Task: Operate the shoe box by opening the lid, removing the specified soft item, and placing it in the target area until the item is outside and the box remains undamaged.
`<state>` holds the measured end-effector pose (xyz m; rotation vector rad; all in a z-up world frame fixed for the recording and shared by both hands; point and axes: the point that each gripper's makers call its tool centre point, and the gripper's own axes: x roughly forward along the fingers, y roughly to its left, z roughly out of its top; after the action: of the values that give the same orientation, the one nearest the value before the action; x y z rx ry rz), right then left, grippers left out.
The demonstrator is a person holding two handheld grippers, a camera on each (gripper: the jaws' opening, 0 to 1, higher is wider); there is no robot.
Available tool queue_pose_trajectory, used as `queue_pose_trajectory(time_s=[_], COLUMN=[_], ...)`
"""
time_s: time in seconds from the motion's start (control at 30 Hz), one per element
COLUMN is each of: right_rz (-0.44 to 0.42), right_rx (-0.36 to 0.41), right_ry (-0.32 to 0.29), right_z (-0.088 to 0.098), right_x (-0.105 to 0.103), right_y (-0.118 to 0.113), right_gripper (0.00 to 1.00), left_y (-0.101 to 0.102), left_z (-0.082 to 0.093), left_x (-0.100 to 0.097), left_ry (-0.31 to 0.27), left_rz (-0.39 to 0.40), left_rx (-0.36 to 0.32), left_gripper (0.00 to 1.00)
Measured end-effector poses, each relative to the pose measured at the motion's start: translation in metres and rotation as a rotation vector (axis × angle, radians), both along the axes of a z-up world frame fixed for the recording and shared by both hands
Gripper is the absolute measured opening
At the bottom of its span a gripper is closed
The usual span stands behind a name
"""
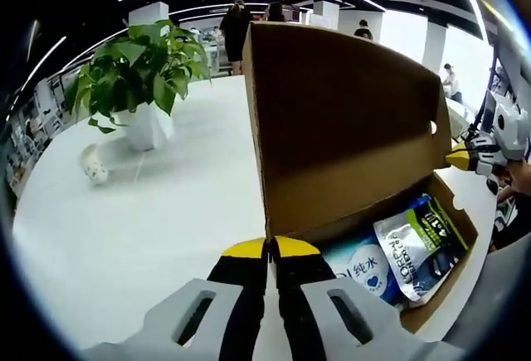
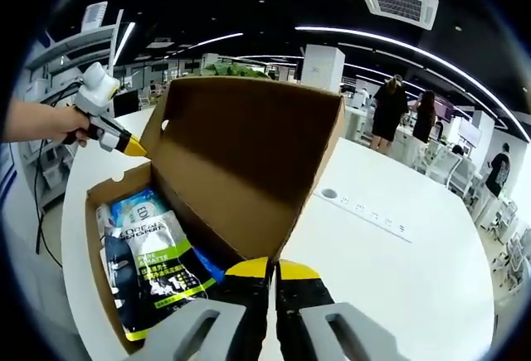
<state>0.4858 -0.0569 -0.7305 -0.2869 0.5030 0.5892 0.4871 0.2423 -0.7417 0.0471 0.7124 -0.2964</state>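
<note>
Left gripper view: my left gripper point(image 1: 270, 249) and right gripper point(image 2: 272, 268) are both clenched on the raised lid point(image 1: 348, 120). The box point(image 2: 99, 236) stands open, soft pouches point(image 2: 158, 265) still inside. Next, I judge, one gripper must release and reach in.

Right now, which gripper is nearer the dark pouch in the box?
Right. The right gripper sits at the lid corner beside the dark pouch; the left gripper is at the other end of the box, past the blue pack.
</note>
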Motion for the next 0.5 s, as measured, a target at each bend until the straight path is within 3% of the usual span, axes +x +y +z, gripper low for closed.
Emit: queue_pose_trajectory(time_s=[0.5], right_rz=[-0.001], right_rx=[0.004], right_ry=[0.001], right_z=[-0.0005], right_x=[0.0039], right_y=[-0.0002], right_gripper=[0.00], left_y=[-0.0006], left_z=[-0.0004], left_x=[-0.0005], left_ry=[0.013], left_rz=[0.005], left_rx=[-0.011], left_gripper=[0.00])
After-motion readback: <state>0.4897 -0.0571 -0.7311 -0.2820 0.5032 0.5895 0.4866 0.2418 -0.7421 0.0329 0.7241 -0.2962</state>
